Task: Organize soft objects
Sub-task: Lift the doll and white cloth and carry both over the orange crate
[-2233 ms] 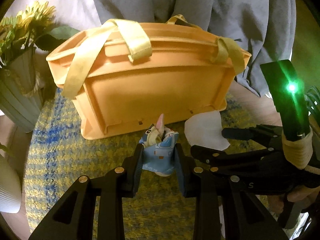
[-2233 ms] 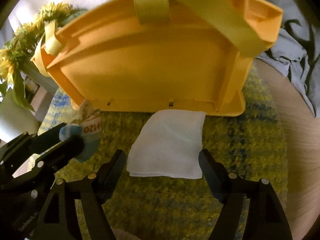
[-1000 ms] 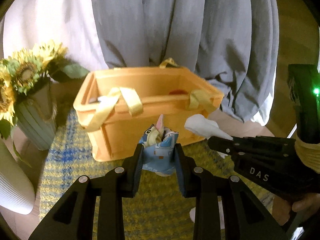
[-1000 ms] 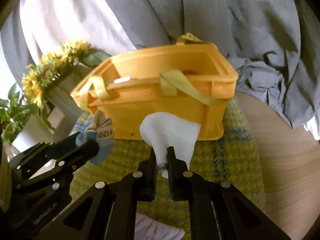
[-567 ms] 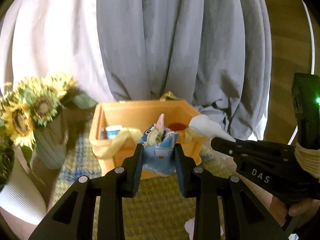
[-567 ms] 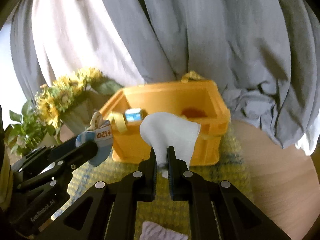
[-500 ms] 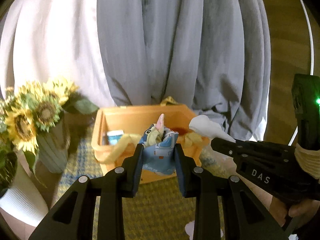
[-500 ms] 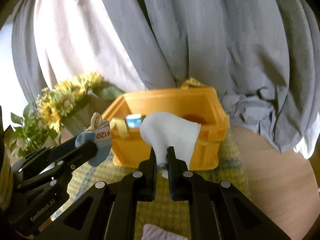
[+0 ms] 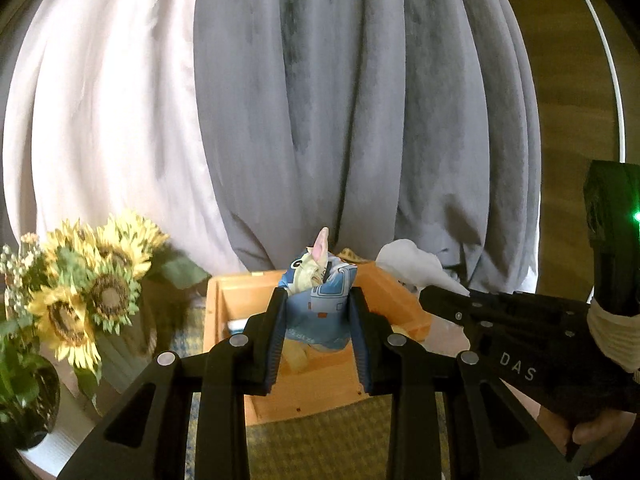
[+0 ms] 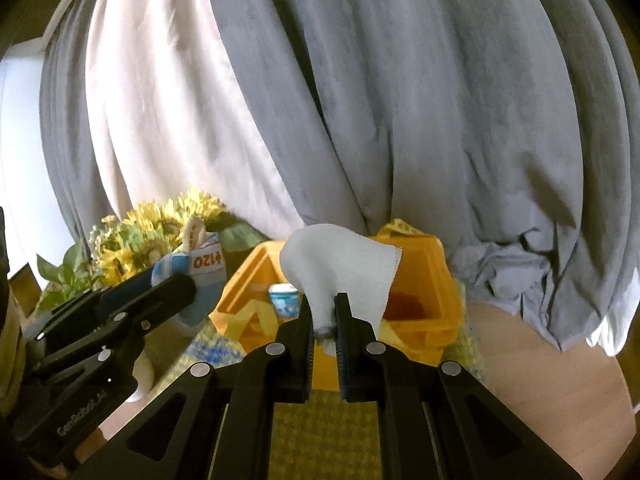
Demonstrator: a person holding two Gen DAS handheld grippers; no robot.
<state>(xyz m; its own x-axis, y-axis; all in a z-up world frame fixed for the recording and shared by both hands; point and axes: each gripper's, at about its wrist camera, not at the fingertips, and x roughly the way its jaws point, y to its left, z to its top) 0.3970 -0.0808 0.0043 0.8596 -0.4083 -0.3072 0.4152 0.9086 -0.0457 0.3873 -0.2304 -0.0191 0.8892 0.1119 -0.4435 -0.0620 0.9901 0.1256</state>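
The blue soft toy [image 9: 320, 306] sits upright between the fingers of the left gripper [image 9: 319, 322], its long axis vertical and a pale pointed ear aimed straight up; the pads press in on both its sides, so the fingers are closed around it. In the right wrist view the same toy [image 10: 200, 276] shows a red and white label reading upside down. The white cloth [image 10: 340, 276] is pinched at its lower end by the right gripper [image 10: 323, 330], whose fingers are nearly together on the fabric; the rest of the cloth stands up above the grip and droops over to either side. Both soft things are held in the air in front of and above the orange basket [image 10: 436, 276], which stands open on a yellow and blue woven mat [image 10: 320, 440]. Inside the basket lies a small blue and white container [image 10: 285, 300], and yellow straps [image 10: 248, 314] hang over its rim. Sunflowers [image 9: 96, 292] stand in a ribbed vase [image 9: 116, 356] to the left of the basket. The mat lies on a wooden counter [image 10: 560, 364], and grey curtains [image 9: 360, 120] with a white curtain [image 9: 108, 120] hang behind.
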